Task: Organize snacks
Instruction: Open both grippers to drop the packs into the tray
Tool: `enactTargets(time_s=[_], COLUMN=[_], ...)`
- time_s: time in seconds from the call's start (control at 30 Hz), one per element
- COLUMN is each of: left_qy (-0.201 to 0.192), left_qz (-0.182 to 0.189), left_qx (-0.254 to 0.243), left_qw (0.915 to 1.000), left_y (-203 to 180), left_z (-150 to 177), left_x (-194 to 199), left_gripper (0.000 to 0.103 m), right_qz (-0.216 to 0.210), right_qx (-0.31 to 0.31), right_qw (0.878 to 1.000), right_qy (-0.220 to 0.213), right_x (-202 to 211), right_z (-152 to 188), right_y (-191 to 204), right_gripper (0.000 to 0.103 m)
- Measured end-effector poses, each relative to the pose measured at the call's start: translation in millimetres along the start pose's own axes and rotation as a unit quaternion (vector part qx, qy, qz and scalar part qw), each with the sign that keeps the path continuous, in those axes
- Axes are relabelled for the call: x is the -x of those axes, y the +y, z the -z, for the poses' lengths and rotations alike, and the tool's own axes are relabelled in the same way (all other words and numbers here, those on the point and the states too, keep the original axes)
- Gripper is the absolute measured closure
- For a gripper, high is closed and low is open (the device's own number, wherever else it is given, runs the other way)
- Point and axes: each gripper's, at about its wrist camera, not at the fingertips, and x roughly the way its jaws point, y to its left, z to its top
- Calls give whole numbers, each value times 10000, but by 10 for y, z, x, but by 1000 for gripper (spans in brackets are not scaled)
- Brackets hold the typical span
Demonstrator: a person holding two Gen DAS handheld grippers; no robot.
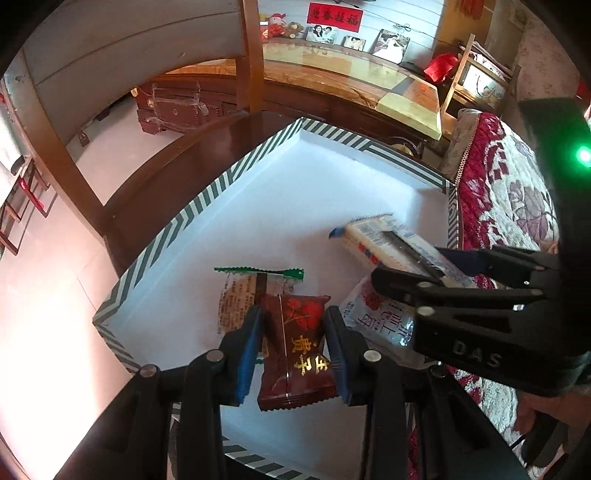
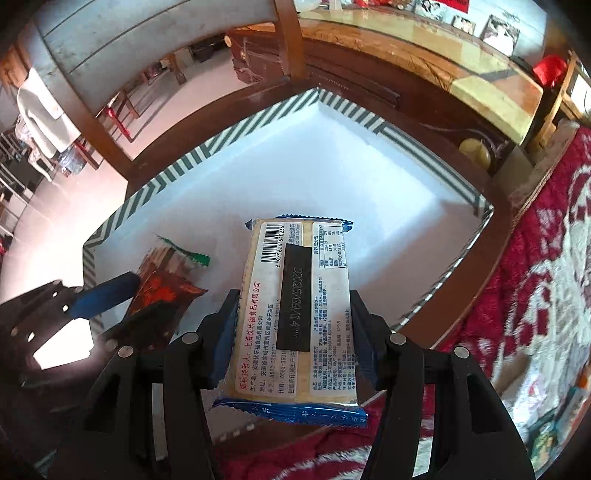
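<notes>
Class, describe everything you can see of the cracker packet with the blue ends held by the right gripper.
The cracker packet is a flat, oblong, clear plastic wrapper with blue crimped ends, showing pale crackers inside. Its back faces up: barcode, red and black printed text, a black date strip. The right gripper clamps its long sides, holding it above the white tray with the striped rim. Nothing else visibly touches it.

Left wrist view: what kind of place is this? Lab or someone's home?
Most likely a lived-in home, perhaps a bedroom. Framed family photos stand on a long wooden cabinet, a floral quilt lies beside the striped-rim tray, and a red banner hangs on the wall.
</notes>
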Motion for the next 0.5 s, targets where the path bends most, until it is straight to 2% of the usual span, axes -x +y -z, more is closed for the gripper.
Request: enactTargets(time_s=[0.1,0.17,0.23,0.4,0.5], left_qy=[55,68,46,-167,-333], left_qz=[-41,-49,-25,78,256], left_qx=[59,118,181,186,70], left_qw=[10000,9999,9998,9997,9991], left_y=[2,3,5,-123,-305], left_z=[5,15,26,92,185], left_x=[-17,-17,8,168,294], left_gripper=[61,53,39,28,25], right_qz=[-280,-414,-447,-530,-486], right_qx=[-267,-421,-446,-553,-595], right_qw=[9992,9981,9971,9913,9874], right_qy=[-95,-197,-423,-1067,-1380], right_x=[-8,39,160,579,843], right_z=[12,38,75,284,544], right_y=[-38,-60,-55,-123,-220], right_gripper=[47,47,47,47,47])
